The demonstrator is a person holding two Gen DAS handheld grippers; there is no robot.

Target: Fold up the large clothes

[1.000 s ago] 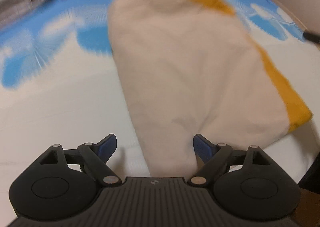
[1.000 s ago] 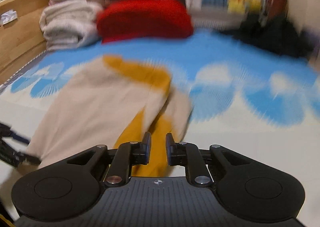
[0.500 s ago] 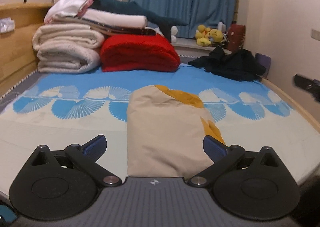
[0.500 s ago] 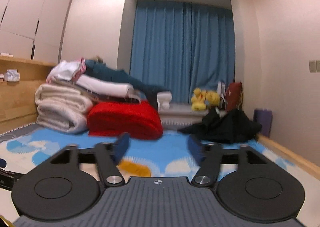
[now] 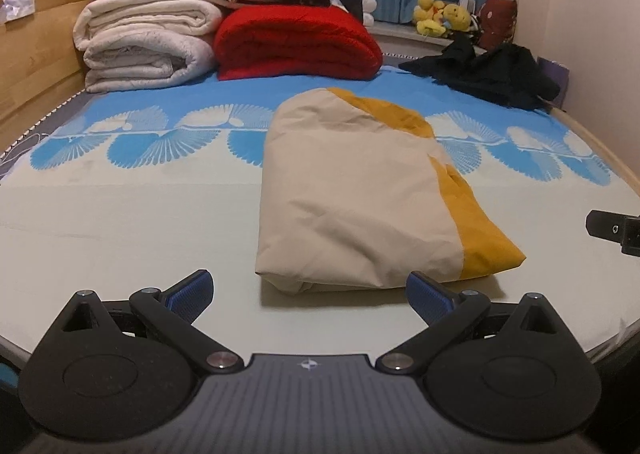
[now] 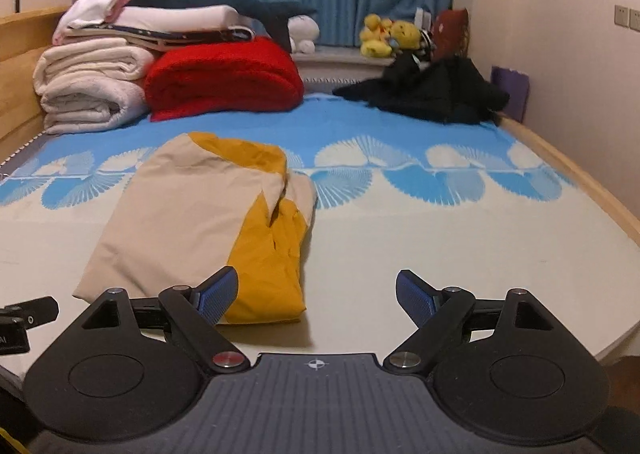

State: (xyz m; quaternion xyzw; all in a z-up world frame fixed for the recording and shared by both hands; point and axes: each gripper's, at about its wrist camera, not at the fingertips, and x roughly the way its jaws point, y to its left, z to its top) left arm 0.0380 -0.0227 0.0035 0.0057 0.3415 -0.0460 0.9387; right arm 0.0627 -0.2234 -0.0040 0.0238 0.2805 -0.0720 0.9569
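Note:
A folded beige and mustard-yellow garment [image 5: 352, 193] lies flat in the middle of the bed. My left gripper [image 5: 310, 292] hangs open just short of its near edge, touching nothing. In the right wrist view the same garment [image 6: 192, 213] lies to the left. My right gripper [image 6: 316, 292] is held back from the garment's near right corner; its jaws are opening and only bare sheet shows between them. The right gripper's tip [image 5: 612, 228] pokes in at the right edge of the left wrist view; the left gripper's tip [image 6: 24, 318] shows at the left edge of the right one.
A blue and cream patterned sheet [image 5: 120, 221] covers the bed. At the back stand folded white blankets [image 5: 148, 41], a red blanket [image 5: 296, 41] and a black clothes heap [image 5: 492, 73]. A wooden bed frame [image 6: 580, 169] runs along the right, with a wall beyond.
Both grippers have pulled back from the garment and lifted. The right gripper, nearly shut at the yellow part a second ago, has let go and spread. The garment now rests folded.

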